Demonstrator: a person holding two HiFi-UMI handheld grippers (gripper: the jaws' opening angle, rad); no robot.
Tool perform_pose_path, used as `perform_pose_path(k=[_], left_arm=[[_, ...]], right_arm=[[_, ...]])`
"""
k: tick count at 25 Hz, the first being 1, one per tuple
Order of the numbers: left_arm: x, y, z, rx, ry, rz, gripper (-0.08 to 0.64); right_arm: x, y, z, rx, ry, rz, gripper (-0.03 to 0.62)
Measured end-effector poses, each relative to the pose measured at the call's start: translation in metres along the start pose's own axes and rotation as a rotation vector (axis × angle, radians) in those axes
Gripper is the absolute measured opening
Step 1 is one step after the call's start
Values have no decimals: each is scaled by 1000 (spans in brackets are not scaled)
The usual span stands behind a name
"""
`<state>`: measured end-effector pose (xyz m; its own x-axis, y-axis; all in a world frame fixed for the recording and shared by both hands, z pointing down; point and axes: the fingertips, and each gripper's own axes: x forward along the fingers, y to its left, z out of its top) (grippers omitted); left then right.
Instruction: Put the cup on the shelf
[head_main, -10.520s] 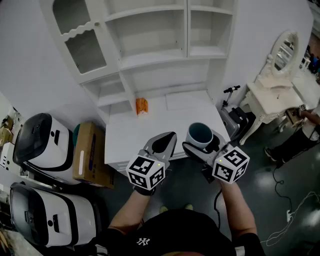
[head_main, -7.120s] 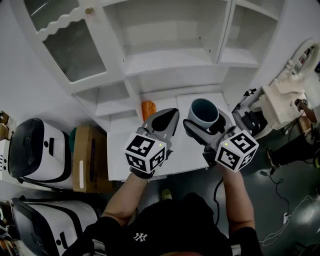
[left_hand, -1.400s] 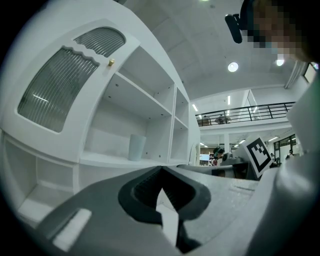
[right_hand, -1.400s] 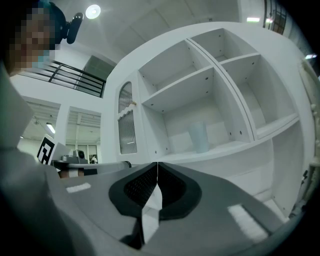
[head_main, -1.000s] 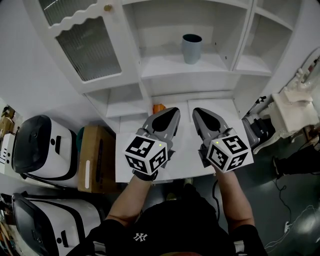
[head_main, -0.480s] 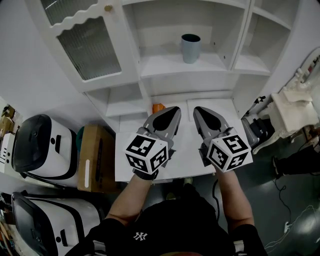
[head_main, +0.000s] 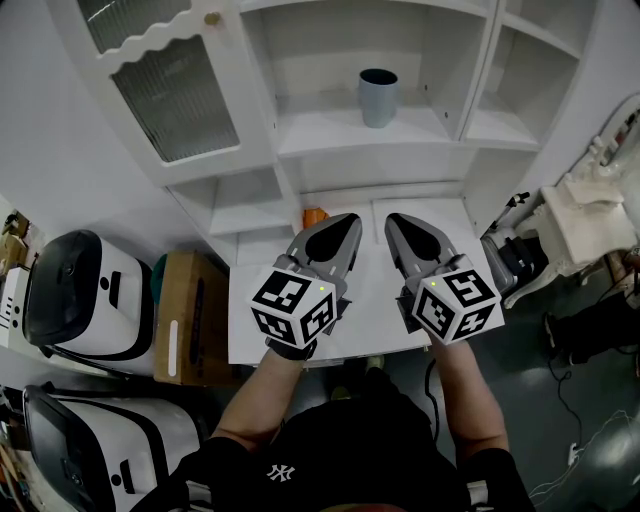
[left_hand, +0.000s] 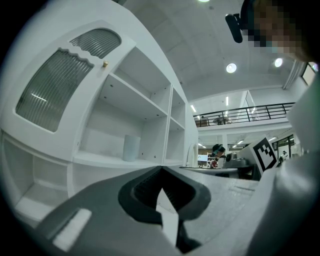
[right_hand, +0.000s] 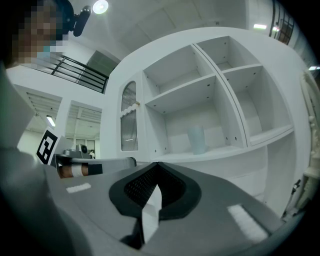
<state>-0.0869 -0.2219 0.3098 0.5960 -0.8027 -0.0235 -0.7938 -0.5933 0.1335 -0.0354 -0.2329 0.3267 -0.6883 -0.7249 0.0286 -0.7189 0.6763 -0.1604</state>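
The pale blue-grey cup (head_main: 378, 97) stands upright on the middle shelf (head_main: 330, 135) of the white cabinet, free of both grippers. It also shows as a small pale cup (left_hand: 131, 148) in the left gripper view and as the same cup (right_hand: 196, 139) in the right gripper view. My left gripper (head_main: 341, 226) and right gripper (head_main: 397, 224) hover side by side over the white tabletop (head_main: 370, 300), well below and in front of the cup. Both have their jaws closed together with nothing between them.
A small orange object (head_main: 315, 215) sits at the back of the tabletop by the left gripper's tip. A cabinet door with ribbed glass (head_main: 175, 95) stands to the left. Two white machines (head_main: 70, 295) and a cardboard box (head_main: 185, 315) stand at the left, a white dresser (head_main: 590, 215) at the right.
Almost nothing differs over the last second; the grippers hold the same place. Far earlier the right gripper held the cup, which now stands on the shelf.
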Motion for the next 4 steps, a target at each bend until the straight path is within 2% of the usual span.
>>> perform_pose_path(k=[4], left_arm=[[1,0,0,-3,2,-1,0]], right_arm=[[1,-1,0,-2,5,-2,21]])
